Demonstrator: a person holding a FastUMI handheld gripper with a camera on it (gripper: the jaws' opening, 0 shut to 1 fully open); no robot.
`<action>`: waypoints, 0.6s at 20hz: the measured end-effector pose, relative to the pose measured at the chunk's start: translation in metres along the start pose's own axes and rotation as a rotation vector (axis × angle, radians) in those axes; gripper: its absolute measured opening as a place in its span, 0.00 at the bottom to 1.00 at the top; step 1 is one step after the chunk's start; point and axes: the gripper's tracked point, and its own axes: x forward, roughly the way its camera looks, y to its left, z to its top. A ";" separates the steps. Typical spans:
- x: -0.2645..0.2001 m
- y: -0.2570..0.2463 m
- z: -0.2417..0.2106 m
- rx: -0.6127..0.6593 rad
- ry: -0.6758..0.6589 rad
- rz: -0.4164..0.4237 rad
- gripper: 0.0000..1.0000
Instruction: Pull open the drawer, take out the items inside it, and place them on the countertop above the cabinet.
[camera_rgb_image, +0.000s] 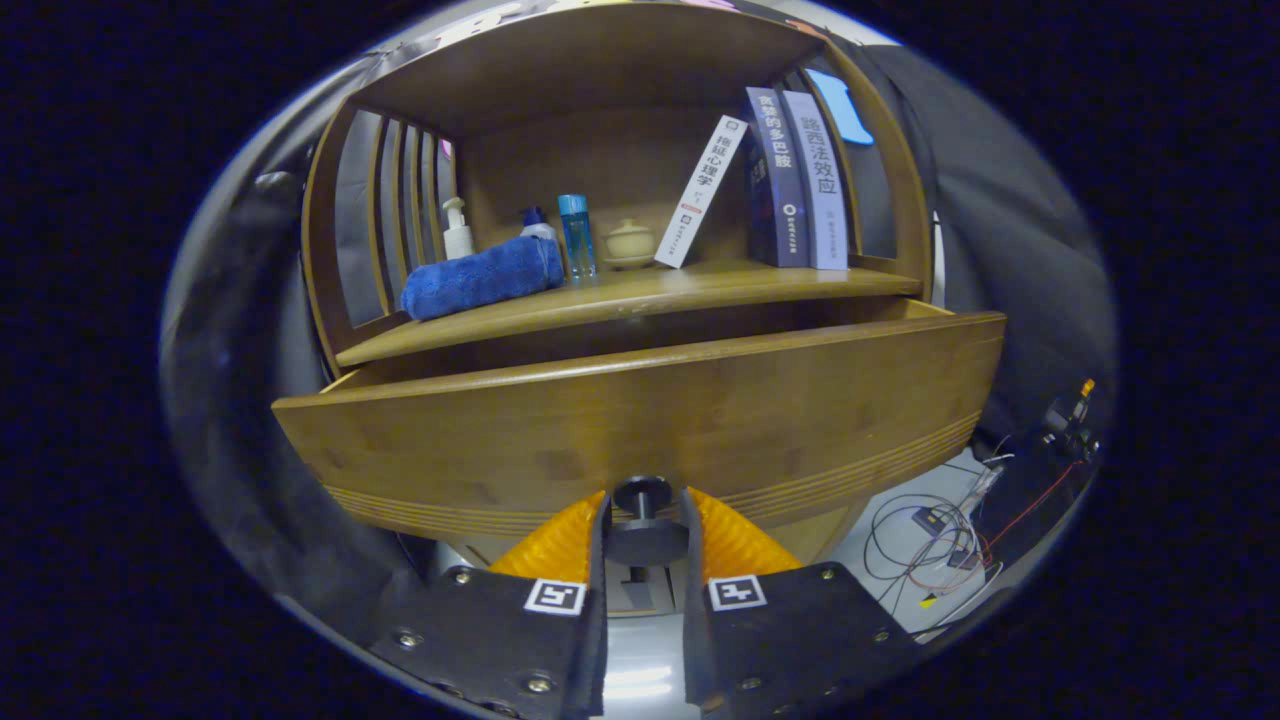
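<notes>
While pulled out, drawer (640, 420) lies crosswise, tool (645, 520) gripping knob (642, 492)

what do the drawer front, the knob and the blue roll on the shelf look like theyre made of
Drawer front: wood, possibly bamboo, with a smooth satin finish; grain and grooved lines show. Knob, between the fingers of the gripper: dark, smooth, likely metal or plastic; hard to tell which. Blue roll: soft fuzzy cloth, like a towel.

white book (702, 190) spine reads 拖延心理学, dark book (777, 180) spine 贪婪的多巴胺, pale lilac book (824, 180) spine 路西法效应, square coded marker tags on gripper (645, 520), no letters
</notes>
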 end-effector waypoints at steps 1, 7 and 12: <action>-0.010 -0.002 -0.003 0.000 0.000 -0.008 0.30; -0.059 -0.009 -0.027 -0.005 0.007 -0.039 0.31; -0.081 -0.010 -0.033 0.003 0.002 -0.045 0.31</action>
